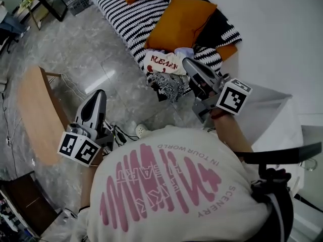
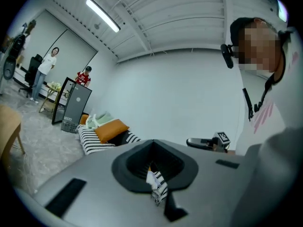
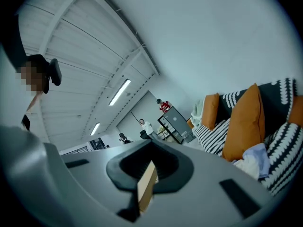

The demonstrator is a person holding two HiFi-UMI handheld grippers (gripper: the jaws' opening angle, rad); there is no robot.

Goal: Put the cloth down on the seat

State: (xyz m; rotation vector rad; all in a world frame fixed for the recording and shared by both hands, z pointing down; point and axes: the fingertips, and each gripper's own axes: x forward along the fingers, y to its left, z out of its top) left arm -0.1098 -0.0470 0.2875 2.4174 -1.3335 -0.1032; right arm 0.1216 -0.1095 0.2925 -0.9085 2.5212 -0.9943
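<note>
**Head view: cloth (image 1: 161, 63) lies at the front edge of the seat (image 1: 126, 14)**

In the upper centre of the frame the cream, red-printed cloth rests bunched below an orange cushion (image 1: 181, 21). A patterned fold hangs over the edge, so the put-down looks done or nearly so. The right hand-held gripper (image 1: 186, 62) is held level just right of it, and I cannot tell whether its tip touches fabric. Its own view shows the jaws pressed together with only a thin tan sliver in the slot. The left hand-held gripper (image 1: 100, 95), at lower left by the table (image 1: 35, 110), is probably kept clear. Its jaws are likewise closed, with nothing visibly gripped.
</note>
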